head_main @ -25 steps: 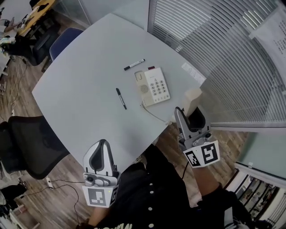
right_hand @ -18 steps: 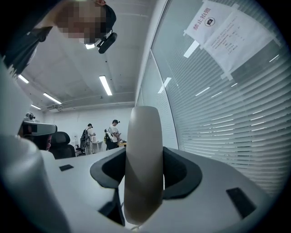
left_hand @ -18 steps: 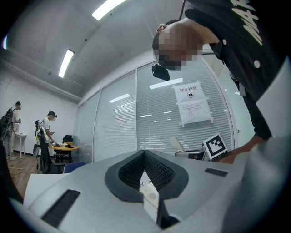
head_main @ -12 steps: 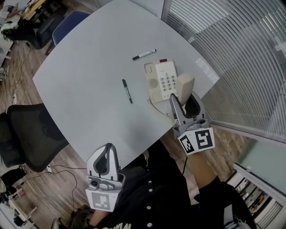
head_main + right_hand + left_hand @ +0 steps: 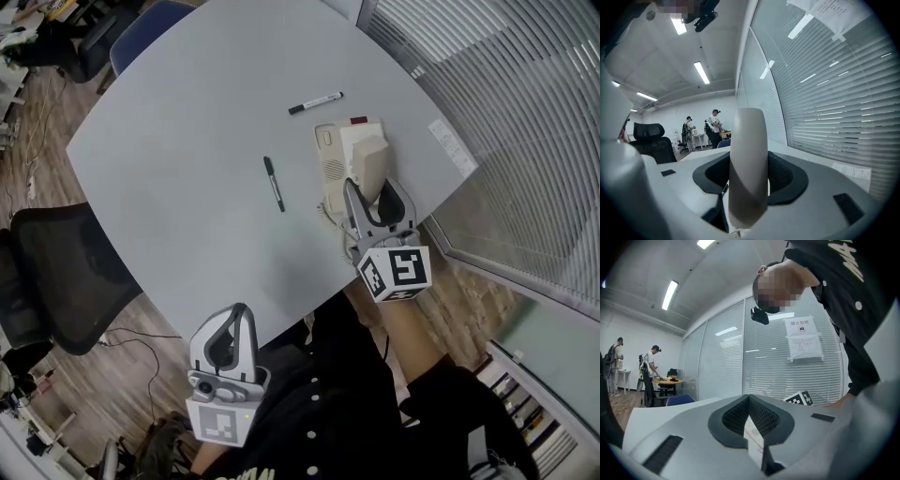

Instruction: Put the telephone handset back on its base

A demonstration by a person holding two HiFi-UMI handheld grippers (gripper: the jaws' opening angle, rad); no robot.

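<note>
Telephone handset of cream plastic (image 5: 367, 164) is held over the large pale grey bench (image 5: 206, 122), whose rounded top fills most of the head view. A black office chair (image 5: 56, 281) is seen beside the near left edge of the bench. A glass wall with white blinds (image 5: 525, 122) is seen along its right side. The flat cream telephone base (image 5: 330, 173) lies near the right edge of the bench. The handset is placed above the right part of this base and hides the keys; whether it touches the base cannot be told. The jaws of the right gripper (image 5: 372, 192) are clamped on the two sides of the handset, which stands upright between them in the right gripper view. The left gripper (image 5: 236, 314) is found off the near edge of the bench, with its jaws together and nothing between them. A black pen (image 5: 274, 184) lies left of the base, and a black-and-white marker (image 5: 316, 102) lies beyond it.
</note>
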